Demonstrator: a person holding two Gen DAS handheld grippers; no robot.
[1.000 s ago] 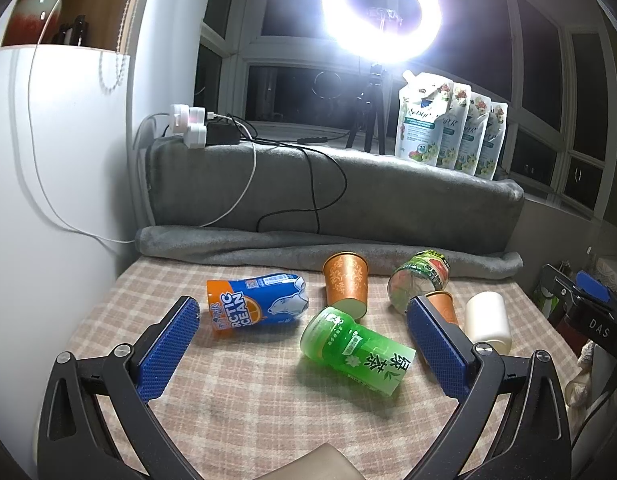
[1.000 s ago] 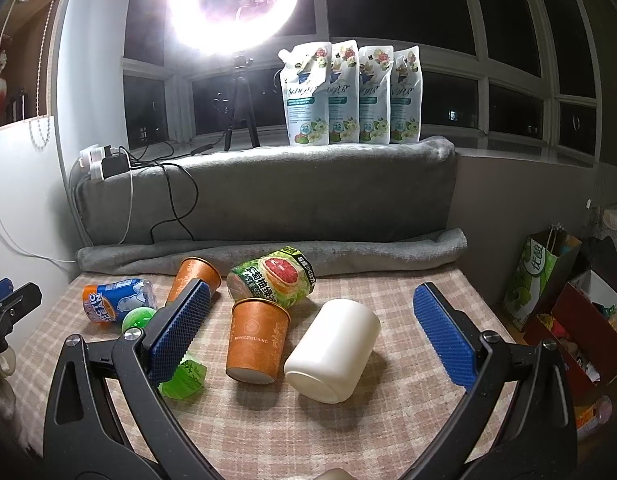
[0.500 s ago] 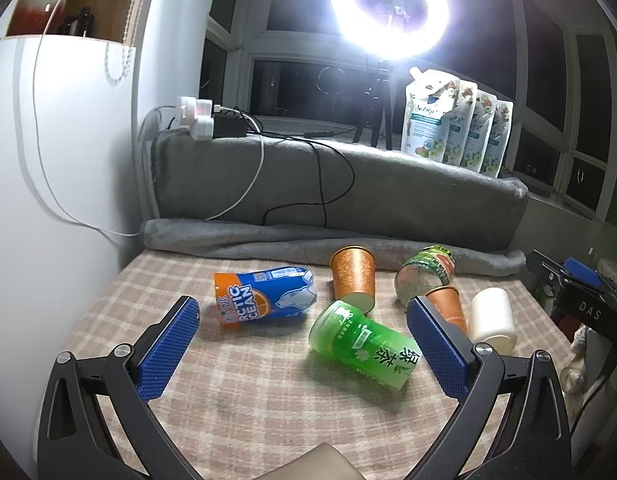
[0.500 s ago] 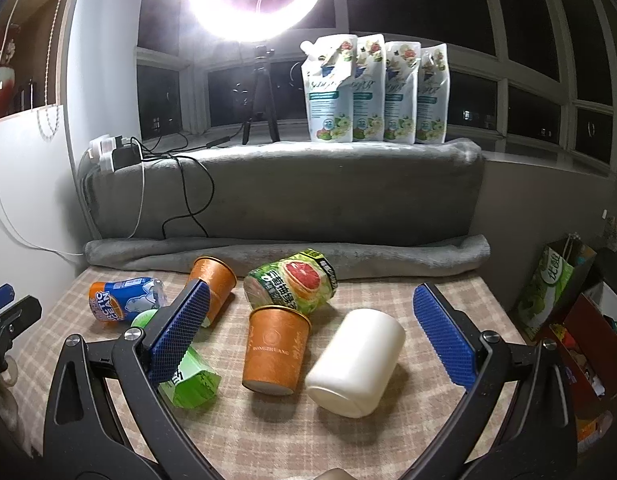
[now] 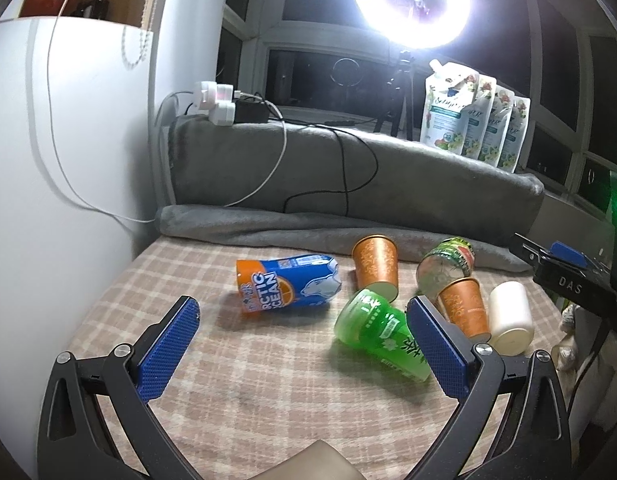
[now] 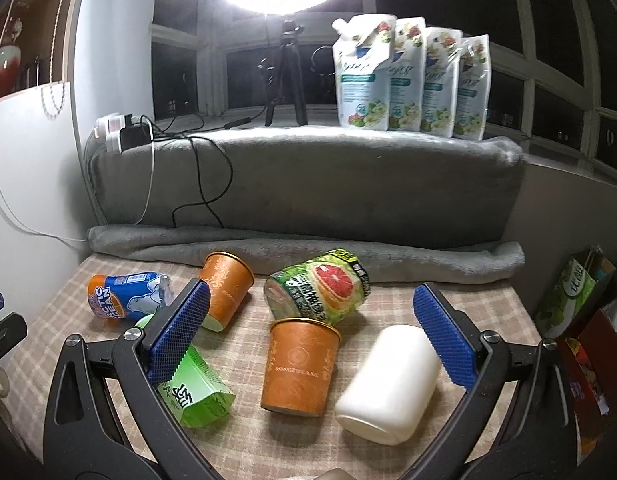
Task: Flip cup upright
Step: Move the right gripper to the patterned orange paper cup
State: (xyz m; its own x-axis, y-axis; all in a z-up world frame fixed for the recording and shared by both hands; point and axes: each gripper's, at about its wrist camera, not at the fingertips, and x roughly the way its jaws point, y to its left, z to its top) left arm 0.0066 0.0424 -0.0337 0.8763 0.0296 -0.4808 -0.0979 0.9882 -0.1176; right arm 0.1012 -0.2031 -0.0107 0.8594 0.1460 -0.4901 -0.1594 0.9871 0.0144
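Note:
Several cups lie tipped on a checked tablecloth [image 5: 236, 364]. A blue and orange Arctic Ocean cup [image 5: 286, 289] lies on its side at the left; it also shows in the right wrist view [image 6: 126, 295]. A green cup [image 5: 378, 330] [image 6: 198, 390], two orange paper cups [image 5: 376, 266] [image 6: 300, 366], a grapefruit-print cup [image 6: 320, 286] and a white cup [image 6: 388, 386] lie to the right. My left gripper [image 5: 302, 338] is open and empty, in front of the blue cup. My right gripper [image 6: 310, 332] is open and empty, above the near orange cup.
A grey blanket roll [image 6: 308, 244] and a grey covered ledge [image 5: 348, 176] back the table. Cables and plugs [image 5: 220, 102] hang at the left. A ring light [image 5: 412, 0] and several pouches [image 6: 408, 76] stand behind. Bags and boxes [image 6: 572, 292] sit off the right edge.
Both grippers have drifted closer to the cups and slightly down. The jaws have stayed open. No cup has moved.

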